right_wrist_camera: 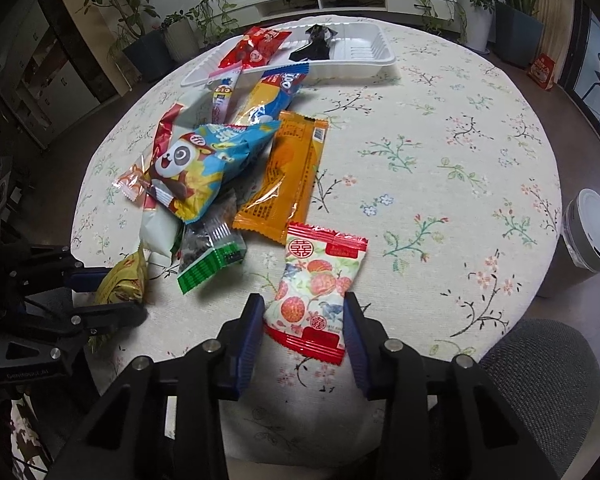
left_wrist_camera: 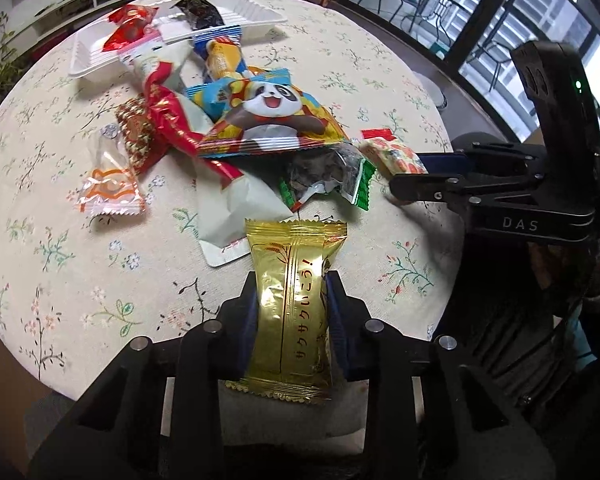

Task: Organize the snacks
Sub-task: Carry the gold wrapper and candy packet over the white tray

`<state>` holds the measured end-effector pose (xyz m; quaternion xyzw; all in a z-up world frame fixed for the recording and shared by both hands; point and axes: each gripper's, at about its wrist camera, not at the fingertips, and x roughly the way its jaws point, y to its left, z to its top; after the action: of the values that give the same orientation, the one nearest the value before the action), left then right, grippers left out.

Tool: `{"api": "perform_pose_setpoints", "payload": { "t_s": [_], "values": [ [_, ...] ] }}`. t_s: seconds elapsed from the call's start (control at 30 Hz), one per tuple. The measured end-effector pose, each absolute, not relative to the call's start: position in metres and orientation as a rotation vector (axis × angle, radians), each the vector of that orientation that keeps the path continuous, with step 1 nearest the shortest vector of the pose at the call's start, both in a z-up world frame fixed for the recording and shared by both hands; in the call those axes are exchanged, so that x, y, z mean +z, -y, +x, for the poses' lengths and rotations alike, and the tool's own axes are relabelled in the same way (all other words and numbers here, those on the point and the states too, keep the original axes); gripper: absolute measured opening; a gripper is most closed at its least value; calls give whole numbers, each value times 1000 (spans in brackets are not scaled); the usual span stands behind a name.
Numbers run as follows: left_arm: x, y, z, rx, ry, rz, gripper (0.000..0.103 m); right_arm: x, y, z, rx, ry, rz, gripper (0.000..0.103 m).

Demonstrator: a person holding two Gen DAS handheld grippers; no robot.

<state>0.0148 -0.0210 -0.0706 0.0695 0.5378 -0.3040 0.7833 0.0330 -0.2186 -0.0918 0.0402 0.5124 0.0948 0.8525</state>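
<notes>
**Two pinches, both open to a slip**

Now the left gripper point(left_wrist_camera: 290, 304) has its pads pressed on the middle of the gold packet point(left_wrist_camera: 290, 308), whose foil buckles inward between them. The right gripper point(right_wrist_camera: 302, 320) straddles the lychee packet point(right_wrist_camera: 320, 284); its right pad touches the wrapper edge, the left sits at or just beside the other edge, and I cannot tell whether it truly bites. Both packets lie at the near edge of the table point(right_wrist_camera: 440, 128), in front of the snack heap, with the white tray point(right_wrist_camera: 364, 54) at the far side, already holding a red packet point(right_wrist_camera: 256, 46) and a black one point(right_wrist_camera: 314, 42).

Judging from this, the risks are these. The gold foil looks slick and air-filled, so it may squirt out when lifted. The lychee packet, caught only by its lower half, could pivot or drop. The green-edged bag point(right_wrist_camera: 212, 260) lies close to both and might be dragged along.
</notes>
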Motion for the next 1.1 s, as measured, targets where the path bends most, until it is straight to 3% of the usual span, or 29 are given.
{"api": "perform_pose_setpoints", "payload": {
  "t_s": [0.5, 1.1],
  "values": [
    [-42, -28, 17, -642, -1091, -81, 29, -76, 239, 33, 206, -1037, 156, 41],
    [43, -90, 133, -576, -903, -249, 29, 4, 295, 115, 184, -841, 154, 41]
  ]
}}
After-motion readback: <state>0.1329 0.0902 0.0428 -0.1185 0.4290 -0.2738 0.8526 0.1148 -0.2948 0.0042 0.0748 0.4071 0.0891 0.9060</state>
